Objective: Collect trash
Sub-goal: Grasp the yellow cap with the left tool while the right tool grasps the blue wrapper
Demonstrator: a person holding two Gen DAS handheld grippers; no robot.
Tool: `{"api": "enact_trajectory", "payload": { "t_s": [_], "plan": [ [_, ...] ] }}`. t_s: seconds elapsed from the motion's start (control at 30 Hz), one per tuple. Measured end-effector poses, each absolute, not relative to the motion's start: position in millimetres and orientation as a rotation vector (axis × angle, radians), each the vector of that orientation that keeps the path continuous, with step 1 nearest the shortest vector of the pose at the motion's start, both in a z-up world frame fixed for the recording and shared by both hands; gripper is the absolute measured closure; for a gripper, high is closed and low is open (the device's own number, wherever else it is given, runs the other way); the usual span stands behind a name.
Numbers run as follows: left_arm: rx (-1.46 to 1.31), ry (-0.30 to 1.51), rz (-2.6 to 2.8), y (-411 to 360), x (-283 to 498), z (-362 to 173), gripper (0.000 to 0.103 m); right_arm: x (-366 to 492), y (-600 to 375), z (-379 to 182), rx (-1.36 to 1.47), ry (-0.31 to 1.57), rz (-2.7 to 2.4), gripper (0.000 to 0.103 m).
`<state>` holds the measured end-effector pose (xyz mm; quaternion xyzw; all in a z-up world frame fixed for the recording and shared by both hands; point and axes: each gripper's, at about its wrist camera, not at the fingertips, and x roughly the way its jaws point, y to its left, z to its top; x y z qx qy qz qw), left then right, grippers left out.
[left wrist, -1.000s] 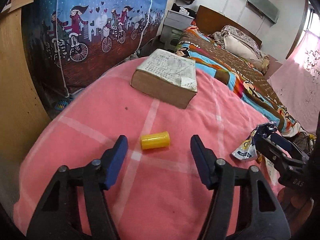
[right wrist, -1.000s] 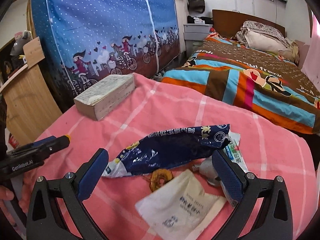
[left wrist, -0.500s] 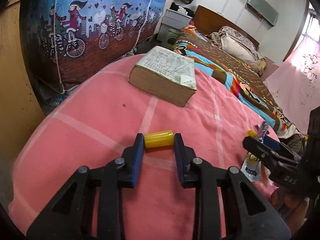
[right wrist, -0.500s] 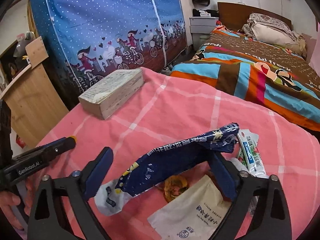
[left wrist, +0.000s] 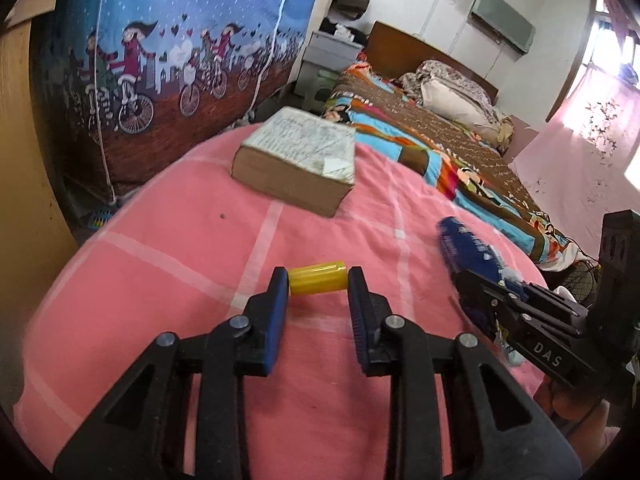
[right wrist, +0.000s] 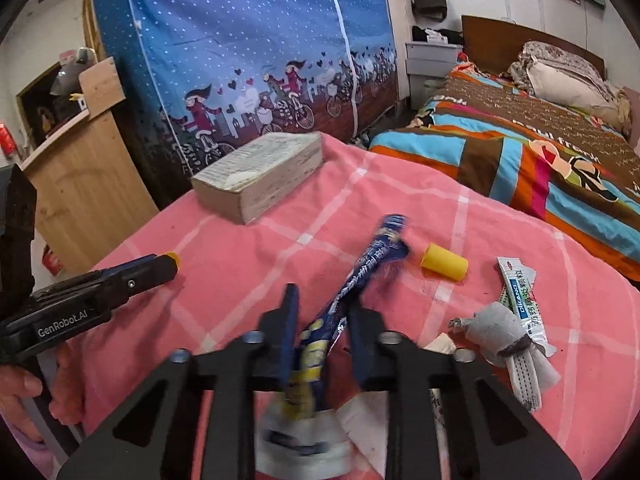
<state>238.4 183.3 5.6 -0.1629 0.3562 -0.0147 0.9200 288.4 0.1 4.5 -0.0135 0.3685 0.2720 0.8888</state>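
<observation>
My right gripper (right wrist: 322, 312) has just been closing, pads now pinching the blue snack wrapper (right wrist: 360, 272) over the pink blanket (right wrist: 240, 252). My left gripper (left wrist: 318, 286) clamps the yellow tube (left wrist: 317, 279) end to end. Second yellow tube (right wrist: 444, 267), sachet (right wrist: 520, 300) just right. Thick book (right wrist: 260, 176) farther back.

— Where is open room?
— Bare pink blanket (left wrist: 168, 280) lies left of the left tool (left wrist: 318, 280).
— What blocks?
— The thick book (left wrist: 296, 160) beyond; wrappers (right wrist: 520, 300) crowd the right.
</observation>
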Motion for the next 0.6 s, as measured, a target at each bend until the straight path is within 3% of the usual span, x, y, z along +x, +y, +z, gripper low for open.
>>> {"api": "enact_trajectory", "payload": {
  "t_s": [0.27,0.6],
  "plan": [
    [-0.286,0.658,-0.04,169.3,224.7,18.5,0.085,267.7,-7.2,16.4,-0.01,0.664,0.597,0.095],
    [-0.201,0.459,-0.084,130.5,193.6,46.5,0.085,214.4,-47.8,53.2,0.086,0.342,0.663,0.095]
  ]
}}
